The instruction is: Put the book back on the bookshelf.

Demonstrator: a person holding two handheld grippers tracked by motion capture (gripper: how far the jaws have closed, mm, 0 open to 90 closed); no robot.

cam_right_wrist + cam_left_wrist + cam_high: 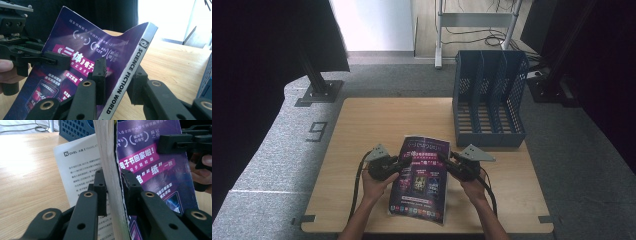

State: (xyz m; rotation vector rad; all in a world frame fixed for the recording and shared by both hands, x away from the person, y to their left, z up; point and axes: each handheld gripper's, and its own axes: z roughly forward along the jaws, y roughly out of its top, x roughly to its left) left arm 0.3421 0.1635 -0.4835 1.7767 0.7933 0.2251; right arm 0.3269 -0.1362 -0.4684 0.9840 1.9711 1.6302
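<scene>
**Two grippers clamp a purple magazine by its long edges**

At the left of the wooden table (362, 130), the left gripper (404, 162) is held in the person's left hand (374, 186) and bites the left long edge of the glossy purple magazine with pink title bands (422, 175). In the left gripper view its two black jaws stand narrow, one on each side of the cream page block (110, 170), pads pressing on it; a white printed inner page (80, 167) hangs loose to the side of the cover.

The magazine lies in the middle of the table's near half, lifted off the wood along its gripped sides, its top end pointing at the far edge.

At its right long edge, the right gripper (444, 159) in the right hand (473, 189) pinches the grey spine (130, 72), which reads "SCIENCE FICTION WORLD". The right gripper view shows one jaw on the cover and the other behind the spine, narrow and holding.

Farther right and back, the blue perforated plastic file rack (489, 100) stands upright near the table's far right corner, well apart from the magazine.
</scene>
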